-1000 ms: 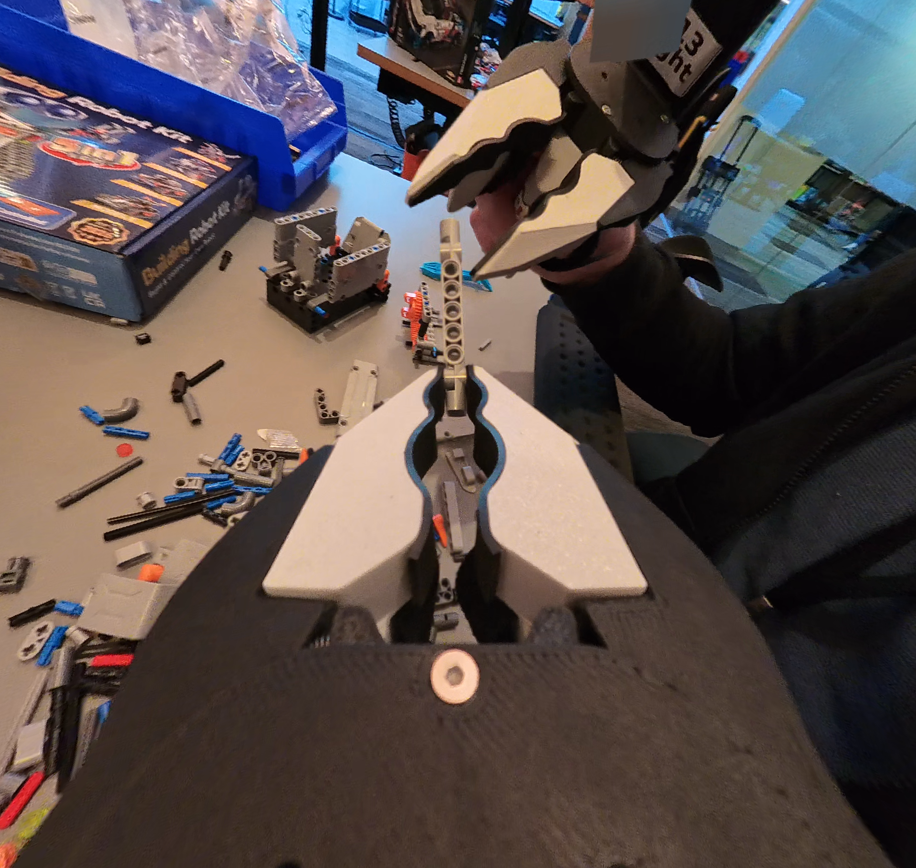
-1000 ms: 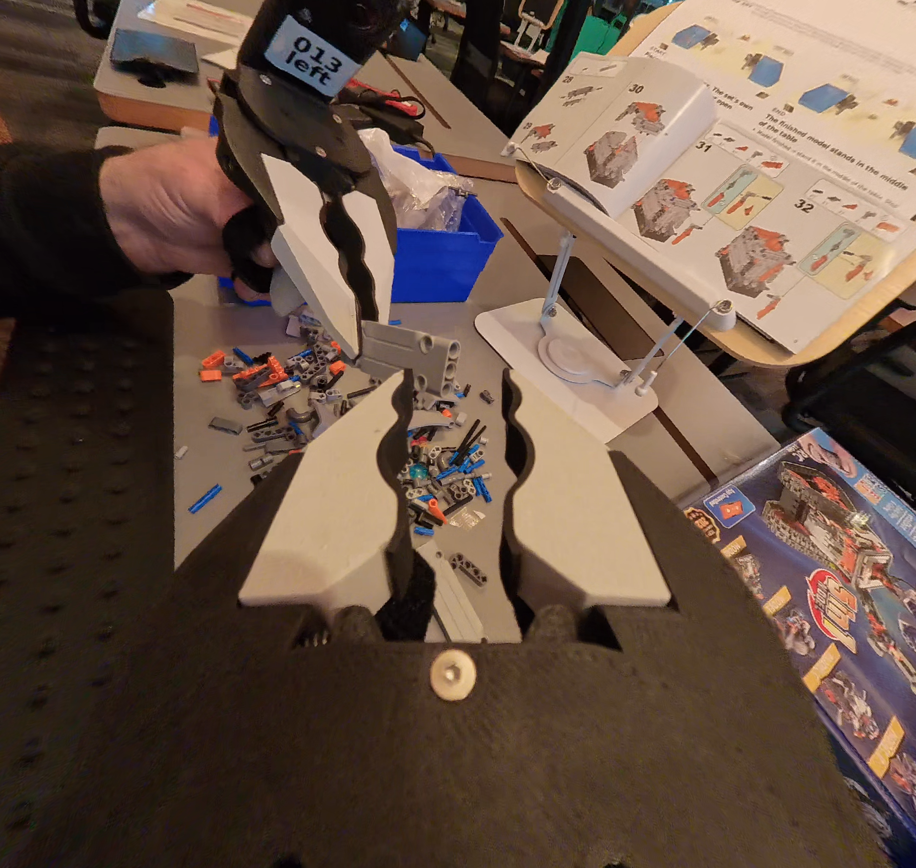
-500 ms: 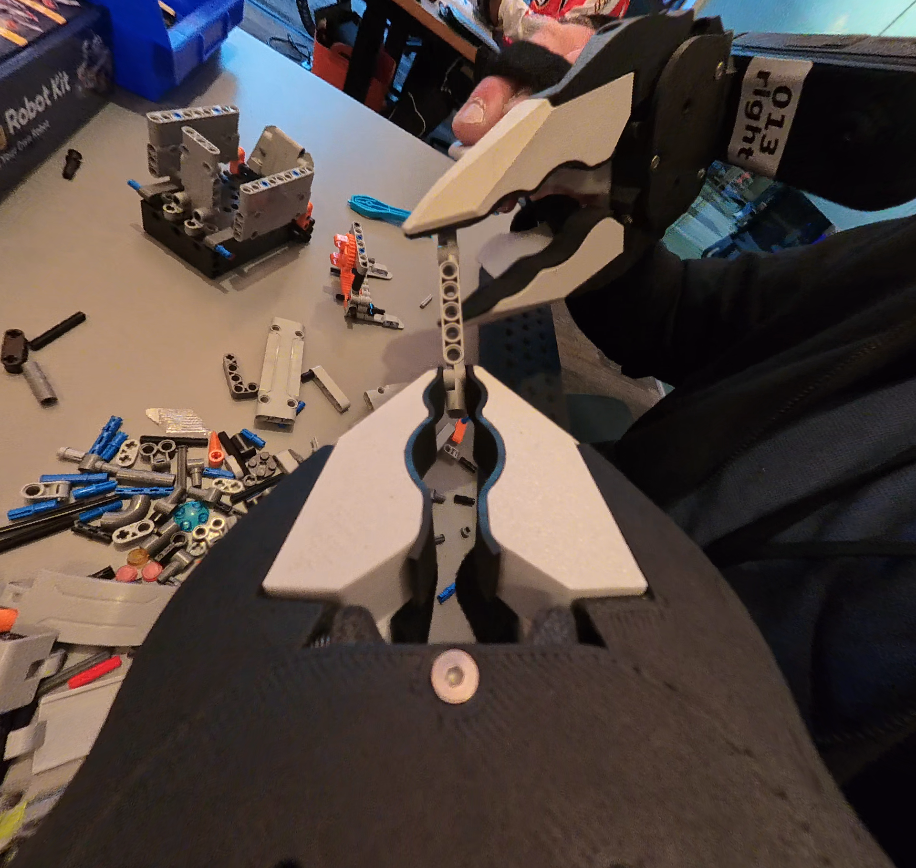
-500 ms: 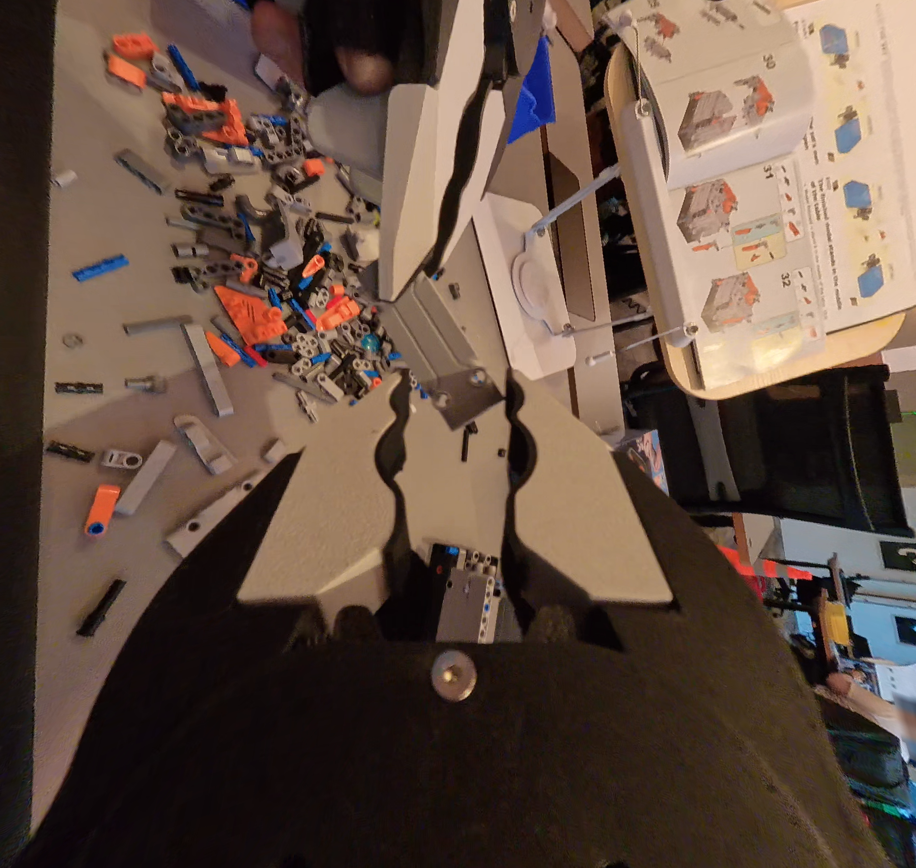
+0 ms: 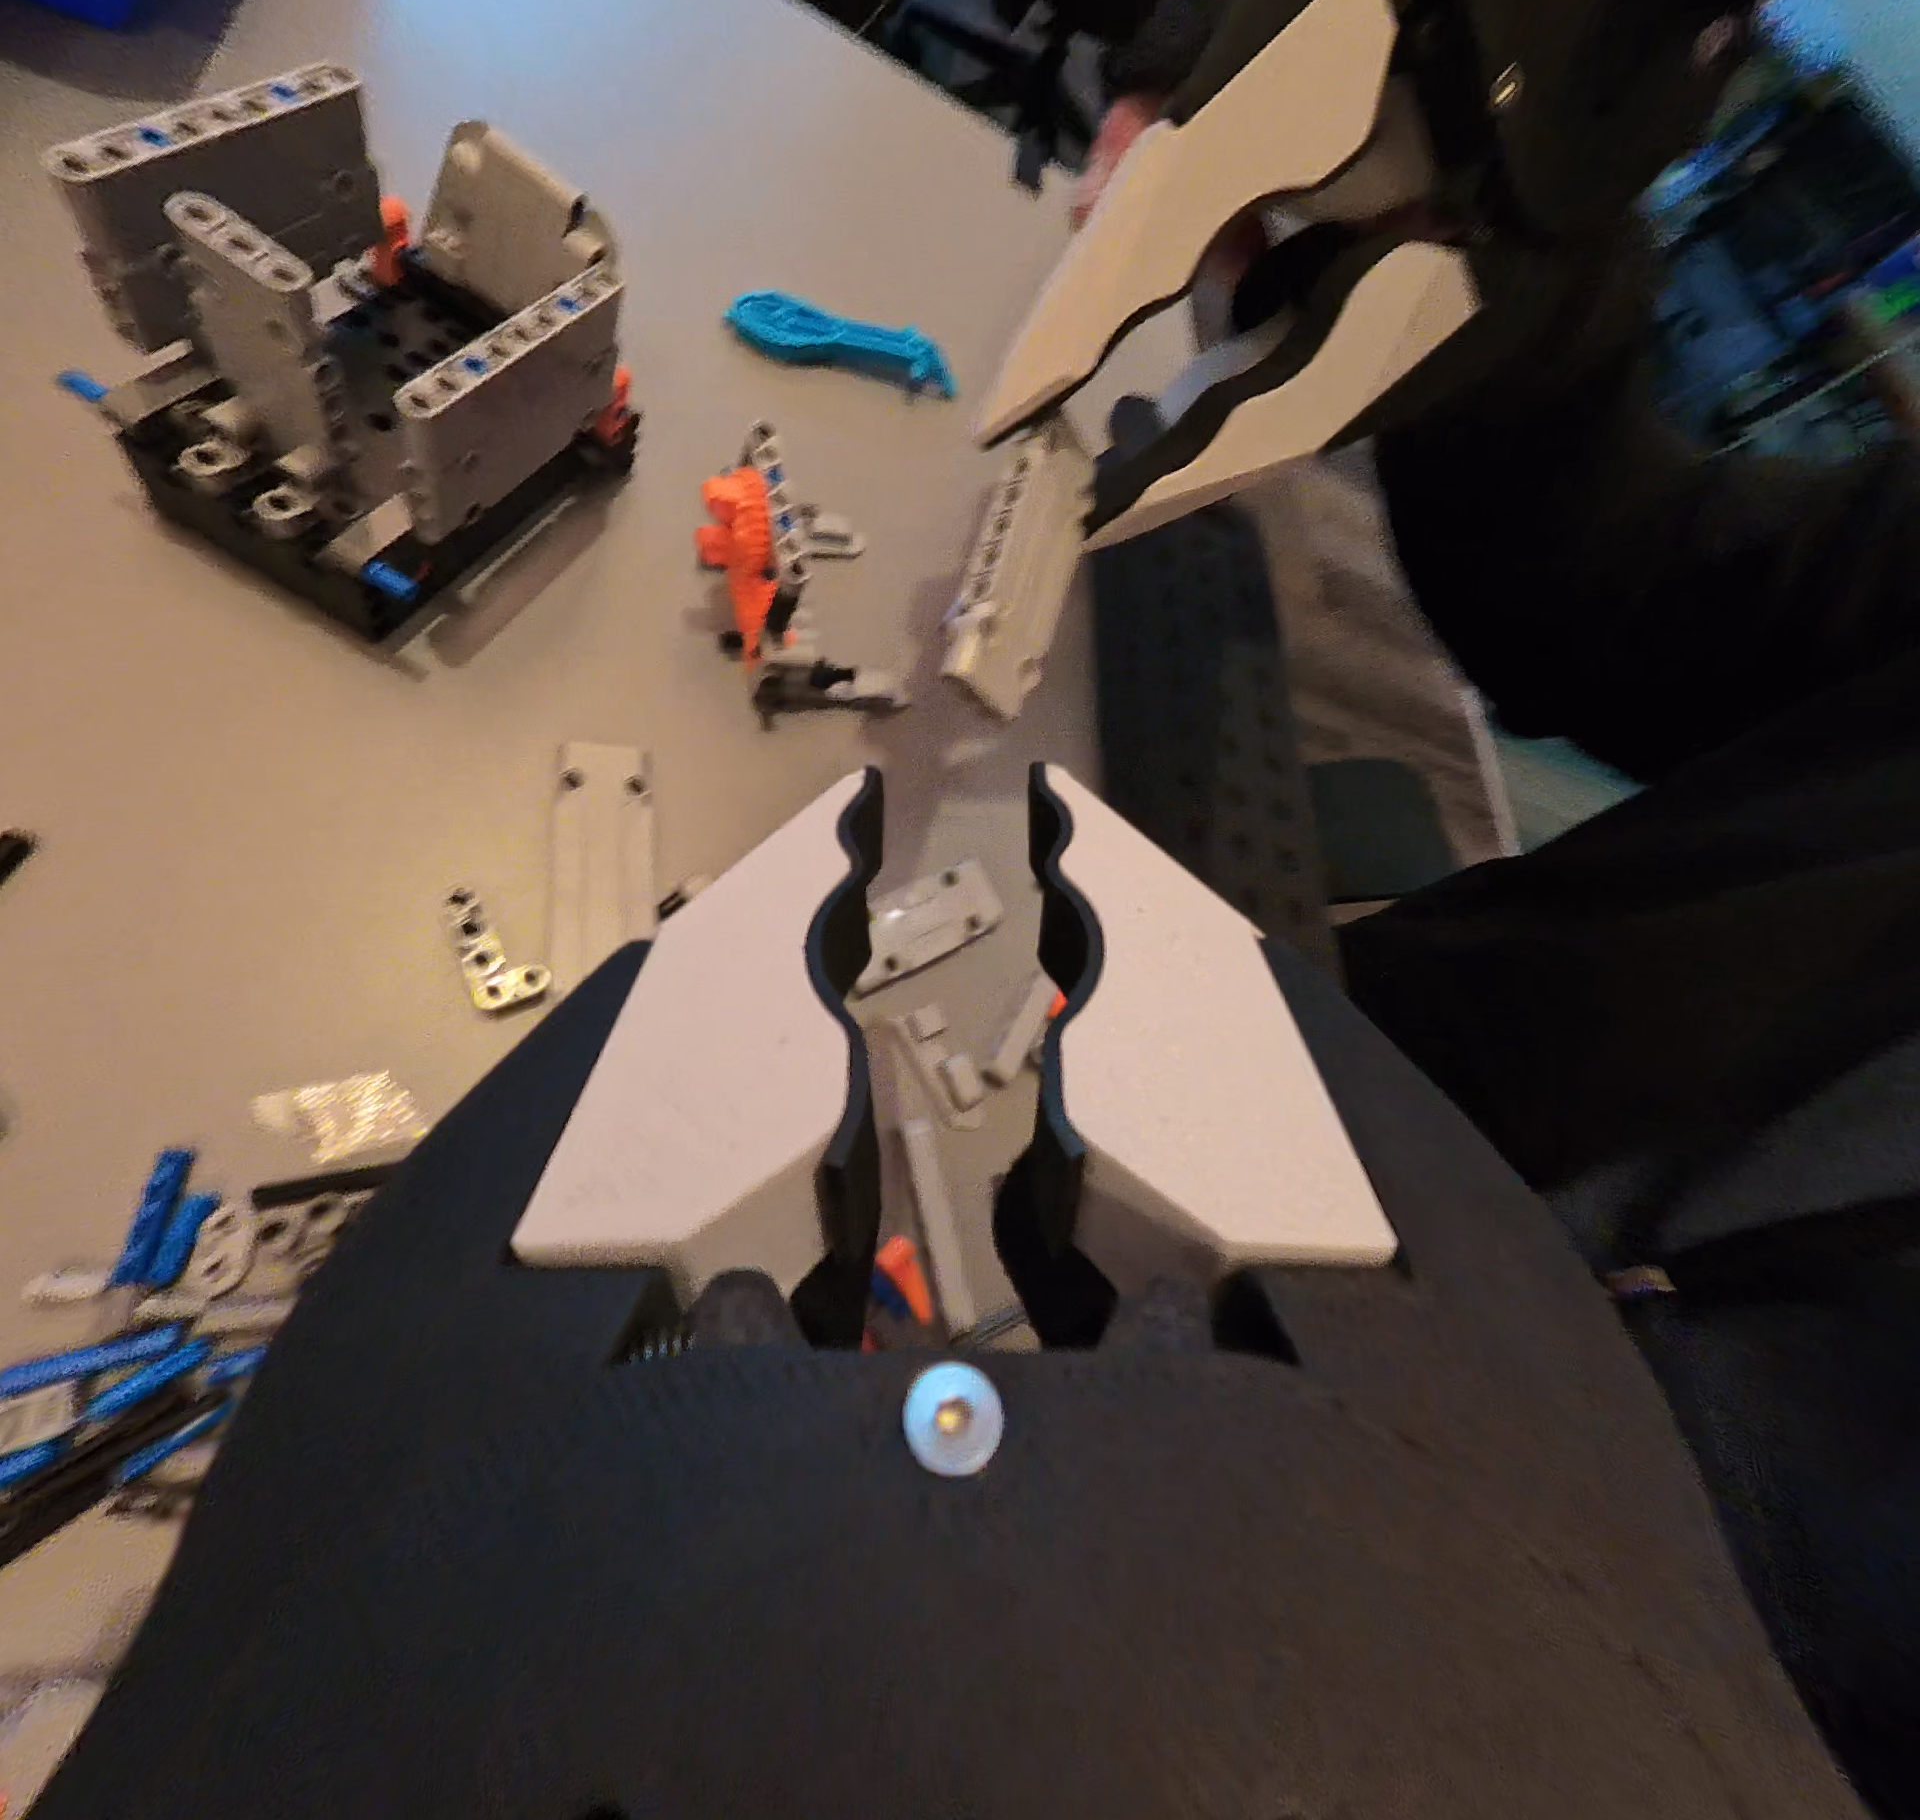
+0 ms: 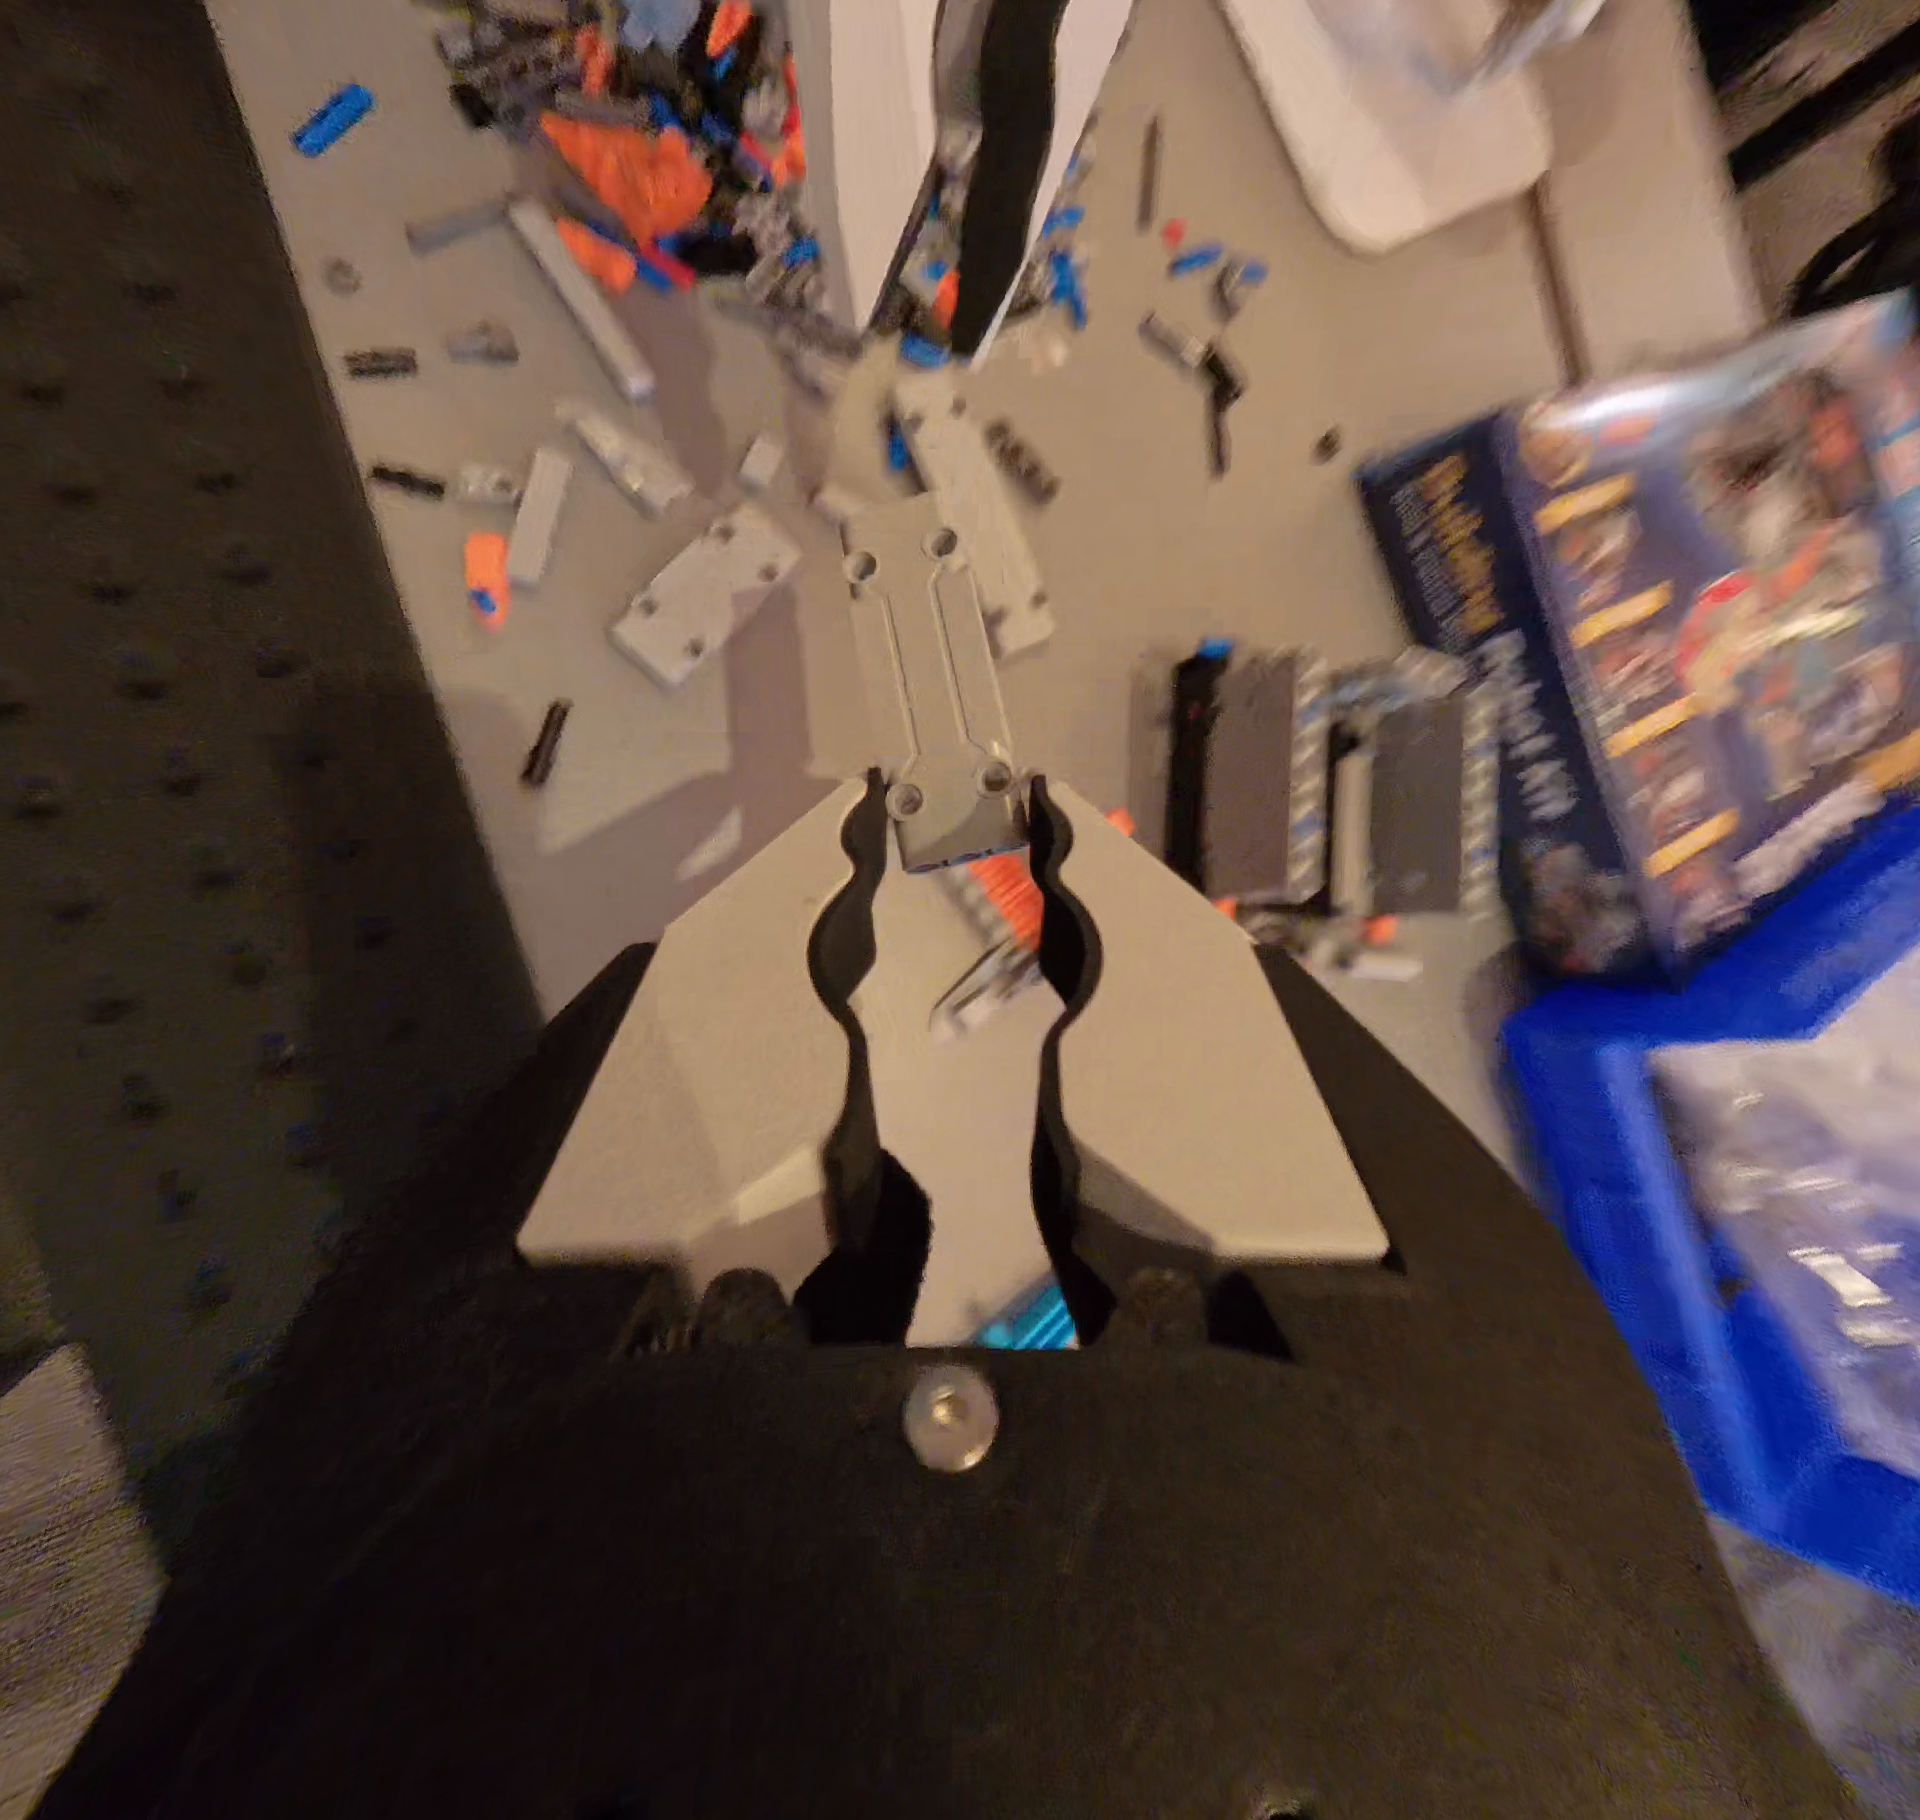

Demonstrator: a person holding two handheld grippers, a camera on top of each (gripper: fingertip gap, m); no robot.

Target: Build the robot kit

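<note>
- Left gripper [image 5: 951,802]: the jaws stand apart with nothing between them; half a second ago they were clamped on the lower end of a grey panel, and they have now let it go
- Right gripper [image 6: 951,796]: the fingertips are closed on one short end of the grey panel [image 6: 935,669], one tip against each side; it alone carries the piece
- Grey panel [image 5: 1010,575]: in the left wrist view it hangs tilted from the right gripper [image 5: 1039,466], above the table [image 5: 727,160] near its edge, just beyond the left fingertips and clear of them
- Left gripper as the right wrist view shows it [image 6: 925,331]: it sits past the far end of the panel, close to it, but blur hides whether they touch
- Below the left gripper: a small flat grey plate [image 5: 935,923] and other loose bits lie on the table
- Surroundings: a half-built grey and black model [image 5: 343,399], a small orange and grey assembly [image 5: 758,565] and a teal tool [image 5: 831,342] sit farther off; a heap of loose pieces [image 6: 665,139], a printed box [image 6: 1662,648] and a blue bin [image 6: 1621,1147] lie about the table
</note>
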